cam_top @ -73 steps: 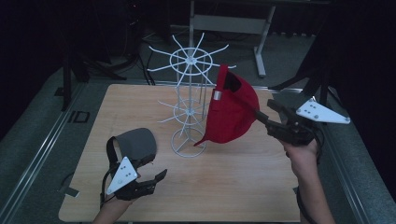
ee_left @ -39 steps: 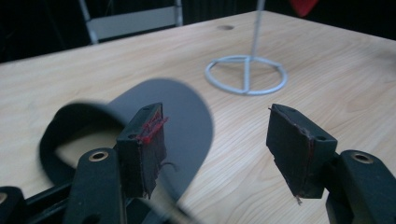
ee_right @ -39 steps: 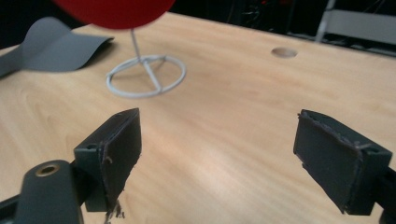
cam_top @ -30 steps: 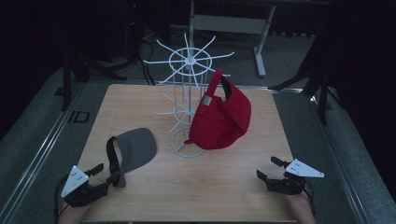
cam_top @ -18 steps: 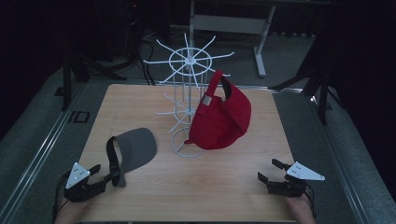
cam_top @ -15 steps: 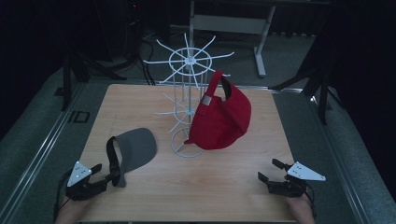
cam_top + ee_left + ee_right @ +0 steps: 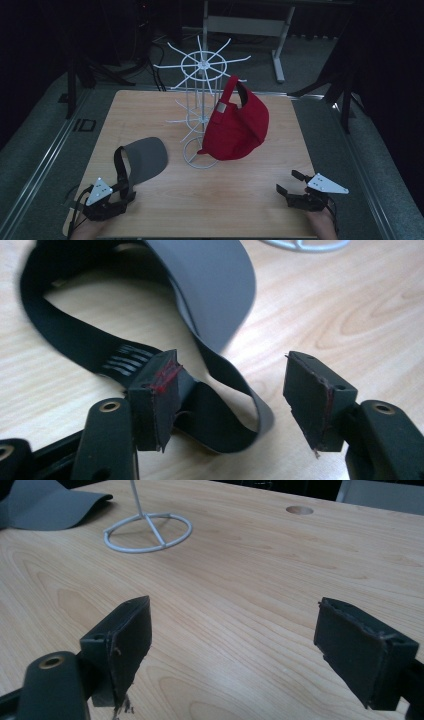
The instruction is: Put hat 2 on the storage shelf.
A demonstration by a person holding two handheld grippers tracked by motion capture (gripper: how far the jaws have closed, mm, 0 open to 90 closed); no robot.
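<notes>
A red cap (image 7: 237, 125) hangs on the white wire rack (image 7: 201, 105) at the table's middle. A grey visor (image 7: 145, 156) with a black strap (image 7: 121, 165) lies at the front left. My left gripper (image 7: 127, 196) is open just behind the strap. In the left gripper view the strap (image 7: 210, 405) loops between the open jaws, and the grey brim (image 7: 210, 285) rises beyond. My right gripper (image 7: 290, 182) stands open at the front right over bare wood. The right gripper view shows the rack's ring base (image 7: 148, 532) and the visor (image 7: 45, 505) far off.
The wooden table (image 7: 240, 195) has metal rails along both sides. A round hole (image 7: 299, 510) sits in the tabletop beyond my right gripper. A desk frame (image 7: 280, 30) and dark stands stand on the floor behind.
The right gripper let go of the red cap on the rack and dropped back to the front right. The left gripper drew back, then edged toward the visor's strap.
</notes>
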